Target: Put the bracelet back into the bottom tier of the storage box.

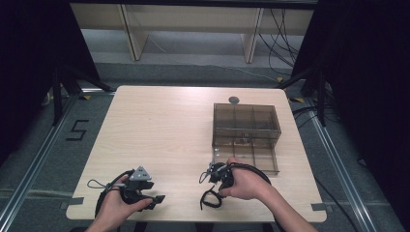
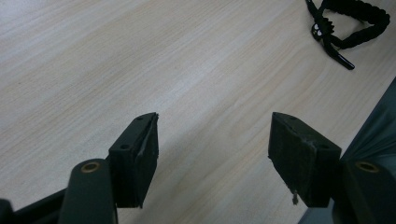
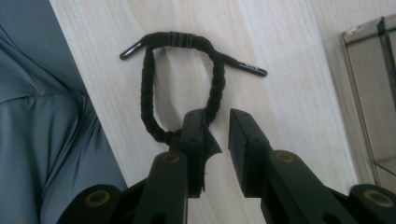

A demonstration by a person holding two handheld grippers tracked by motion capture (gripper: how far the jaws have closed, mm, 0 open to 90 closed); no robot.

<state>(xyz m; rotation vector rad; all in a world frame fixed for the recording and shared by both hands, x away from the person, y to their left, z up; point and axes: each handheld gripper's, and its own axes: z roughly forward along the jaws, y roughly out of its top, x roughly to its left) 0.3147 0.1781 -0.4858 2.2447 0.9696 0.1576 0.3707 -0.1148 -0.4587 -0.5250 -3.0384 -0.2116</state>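
While two hand-held grippers are working over the pale wood-grain table (image 1: 159, 125), one black braided cord bracelet (image 3: 187, 84) is lying on the tabletop near the person's edge, its loop closed by a wrapped knot with two stiff tips sticking out. In the high view the bracelet (image 1: 211, 199) is sitting just below the right hand, and in the left gripper view it (image 2: 348, 21) is showing far off, partly cut by the top edge.

The right gripper (image 3: 217, 126) is hovering right at the near end of the loop with its jaws standing only a narrow gap apart; the left-hand jaw is covering part of the braid, so whether it is touching the cord is hard to tell. Nothing is sitting between the pads.

The left gripper (image 2: 212, 149) is holding its jaws spread wide over bare wood, gripping nothing.

One smoky translucent plastic box with divided compartments (image 1: 246, 128) is standing on the table's right half, beyond the right hand (image 1: 244, 183). Its contents are too small to make out. The left hand (image 1: 118, 203) is resting near the table's front edge.
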